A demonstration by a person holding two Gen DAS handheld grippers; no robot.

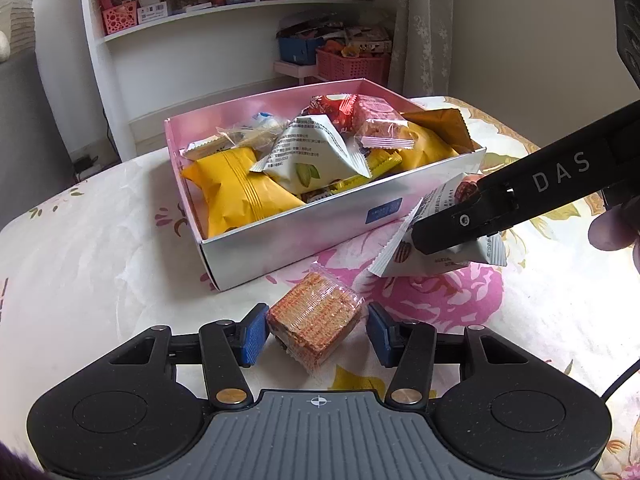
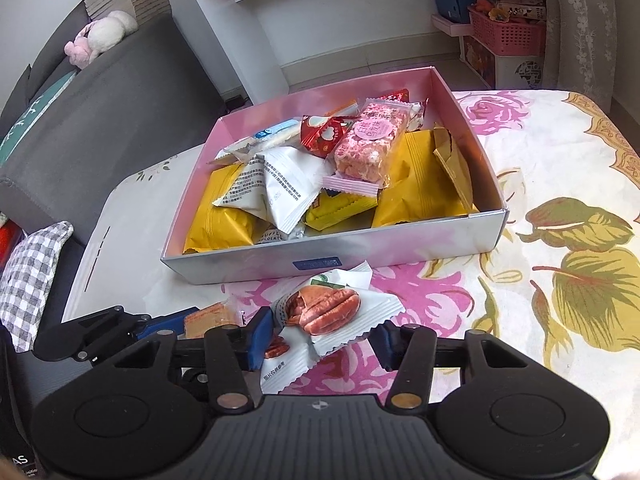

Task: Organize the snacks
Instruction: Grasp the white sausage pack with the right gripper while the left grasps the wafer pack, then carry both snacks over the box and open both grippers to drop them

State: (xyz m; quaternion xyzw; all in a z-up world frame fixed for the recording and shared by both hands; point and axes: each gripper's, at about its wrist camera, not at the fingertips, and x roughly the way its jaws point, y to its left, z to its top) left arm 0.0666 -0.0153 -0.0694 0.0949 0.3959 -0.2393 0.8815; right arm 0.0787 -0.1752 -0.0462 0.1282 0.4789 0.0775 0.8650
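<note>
A pink-and-white open box point(image 1: 304, 228) holds several snack packs, yellow, white and red. In front of it a wafer pack point(image 1: 316, 316) in clear wrap lies on the floral cloth. My left gripper point(image 1: 316, 334) has its blue pads against both sides of that pack. To the right, my right gripper point(image 2: 322, 342) is closed on a white packet with a pecan picture point(image 2: 328, 308). In the left wrist view one black finger point(image 1: 460, 224) crosses that white packet point(image 1: 434, 204), which sits tilted beside the box. The wafer pack point(image 2: 208, 318) also shows at the right wrist view's lower left.
The table wears a floral cloth point(image 2: 560, 280); its rounded left edge is near the box point(image 2: 360, 252). A grey sofa point(image 2: 100, 128) with a checked cushion stands left of the table. White shelves and pink baskets point(image 1: 352, 66) are behind. A hand point(image 1: 612, 228) holds the right gripper.
</note>
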